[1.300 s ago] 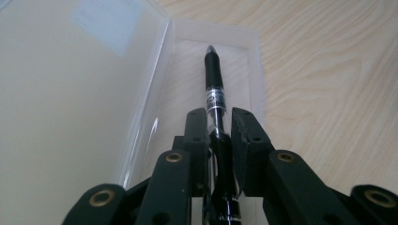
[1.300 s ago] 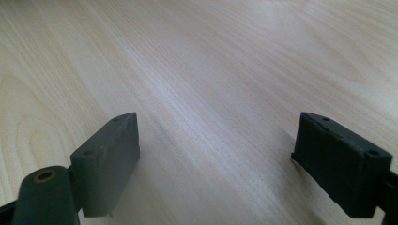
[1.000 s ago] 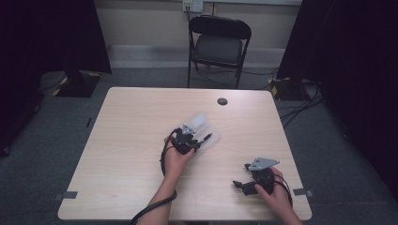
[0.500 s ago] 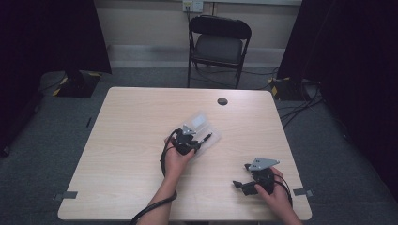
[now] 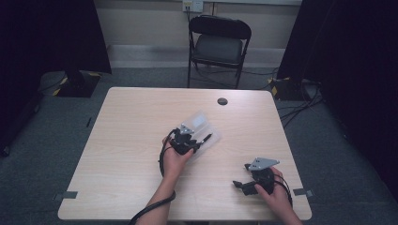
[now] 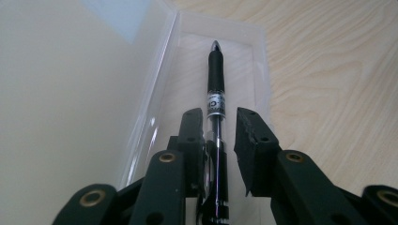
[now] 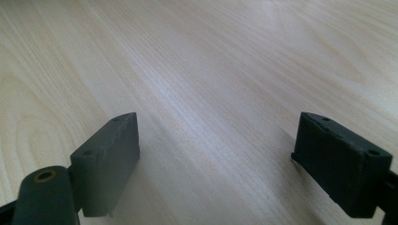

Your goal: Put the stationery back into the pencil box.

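A black pen (image 6: 216, 89) with a clear barrel lies in the tray of an open clear plastic case (image 6: 187, 51), tip pointing away. My left gripper (image 6: 219, 124) straddles the pen's barrel. Its left jaw is against the pen, while a narrow gap separates the right jaw from it, so the gripper is slightly open. From above, the left gripper (image 5: 185, 140) sits at the case (image 5: 202, 125) near the table's middle, and the pen (image 5: 205, 138) pokes out to its right. My right gripper (image 7: 218, 136) stands wide open over bare wood, near the table's front right (image 5: 240, 185).
The case's lid (image 6: 61, 93) stands up to the left of the pen. A small black disc (image 5: 222, 101) lies near the far edge of the wooden table (image 5: 117, 154). A folding chair (image 5: 218, 44) stands beyond the table.
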